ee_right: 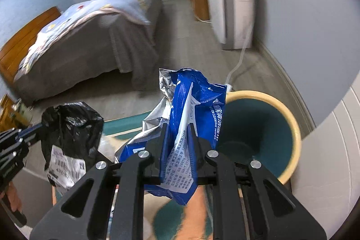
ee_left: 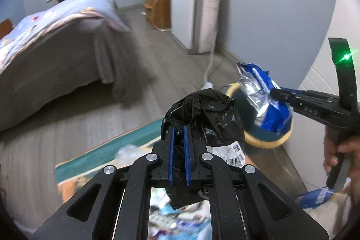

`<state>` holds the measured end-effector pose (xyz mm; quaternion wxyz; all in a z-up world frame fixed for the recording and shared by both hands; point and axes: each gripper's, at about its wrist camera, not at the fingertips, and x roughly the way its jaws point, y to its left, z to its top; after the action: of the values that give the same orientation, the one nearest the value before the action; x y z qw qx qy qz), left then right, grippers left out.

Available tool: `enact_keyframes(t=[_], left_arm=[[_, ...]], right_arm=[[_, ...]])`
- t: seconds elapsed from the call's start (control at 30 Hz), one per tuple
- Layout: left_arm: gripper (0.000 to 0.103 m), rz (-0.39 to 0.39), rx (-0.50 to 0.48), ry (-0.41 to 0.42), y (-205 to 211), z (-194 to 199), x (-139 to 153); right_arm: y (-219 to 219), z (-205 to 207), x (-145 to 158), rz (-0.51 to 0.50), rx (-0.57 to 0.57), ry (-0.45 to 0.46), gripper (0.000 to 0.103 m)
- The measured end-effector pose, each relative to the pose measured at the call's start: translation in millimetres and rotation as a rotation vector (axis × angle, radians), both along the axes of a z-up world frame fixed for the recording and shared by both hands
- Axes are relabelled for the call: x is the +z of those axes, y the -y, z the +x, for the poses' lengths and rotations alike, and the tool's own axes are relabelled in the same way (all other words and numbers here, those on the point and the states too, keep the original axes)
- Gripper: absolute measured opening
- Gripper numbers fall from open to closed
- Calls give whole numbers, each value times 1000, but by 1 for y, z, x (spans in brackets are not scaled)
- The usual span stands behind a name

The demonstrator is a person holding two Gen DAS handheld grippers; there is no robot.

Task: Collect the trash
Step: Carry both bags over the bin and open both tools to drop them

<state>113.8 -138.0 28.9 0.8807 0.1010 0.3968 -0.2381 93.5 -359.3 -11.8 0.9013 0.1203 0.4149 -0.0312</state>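
Much is soft with blur: the litter under my left gripper is only pale and blue smears on the rug, and the print on the label of the black bag cannot be read. My own linkage hides the bag's lower part in the left wrist view; the blue pads are nearly together with the crumpled black plastic pinched between them, bag bunched up ahead of the tips. In the right wrist view my right gripper is clamped narrow on the blue and silver wipes packet, which stands up past the fingers and hangs down behind the linkage, its bottom end hidden. The teal bin with its cream rim sits just beyond and to the right of that gripper, partly covered by the packet; its far side is cut by the wall. Both grippers tilt down toward the floor. From the left view, my right hand wraps the handle at the frame edge, only partly visible. From the right view, the left gripper enters at the far left, bag dangling from it. The bed lies well beyond, left of both.
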Motion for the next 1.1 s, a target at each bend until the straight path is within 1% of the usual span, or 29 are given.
enact_keyframes(t=[0.13,0.23,0.27,0.4,0.47,0.53,0.6,0.67,0.73,0.8,0.83,0.87,0.9,0.93,0.97,1.03,1.1], left_arm=[[9,38,-95,-15,57,9,-12],[9,52,-135,-36,86,17,-23],[9,49,-147,-55,97,21,-28],[9,70,-172,-93,127,32,-45],[9,81,-169,-100,140,38,-52],[9,75,-162,-119,148,42,-59],[9,81,-167,-130,162,44,-68],[9,106,-186,-118,178,44,-74],[9,118,-212,-103,190,41,-77],[9,114,-226,-77,198,39,-75],[10,98,-230,-71,199,38,-73],[14,69,-232,-64,199,38,-69],[16,62,-232,-59,198,38,-67],[18,61,-229,-50,196,38,-65],[22,65,-221,-37,194,38,-63],[30,63,-207,-22,187,36,-59],[42,52,-189,-15,176,36,-55]], right_arm=[[38,1,-13,-11,-97,-26,16],[61,-2,-23,-28,-155,-40,16],[69,-2,-26,-31,-177,-46,16],[100,-8,-38,-21,-261,-70,16],[107,-11,-43,-12,-281,-81,16],[111,-13,-47,-32,-304,-97,16],[118,-15,-52,-12,-329,-109,16],[121,-15,-56,-16,-342,-117,16],[123,-15,-59,4,-350,-119,17],[122,-14,-59,10,-355,-109,20],[121,-14,-57,11,-352,-96,21],[121,-14,-55,15,-347,-83,22],[121,-15,-55,18,-347,-74,26],[121,-15,-54,17,-348,-69,27],[120,-15,-52,13,-348,-63,28],[118,-14,-50,12,-343,-56,34],[115,-14,-48,7,-336,-47,47]])
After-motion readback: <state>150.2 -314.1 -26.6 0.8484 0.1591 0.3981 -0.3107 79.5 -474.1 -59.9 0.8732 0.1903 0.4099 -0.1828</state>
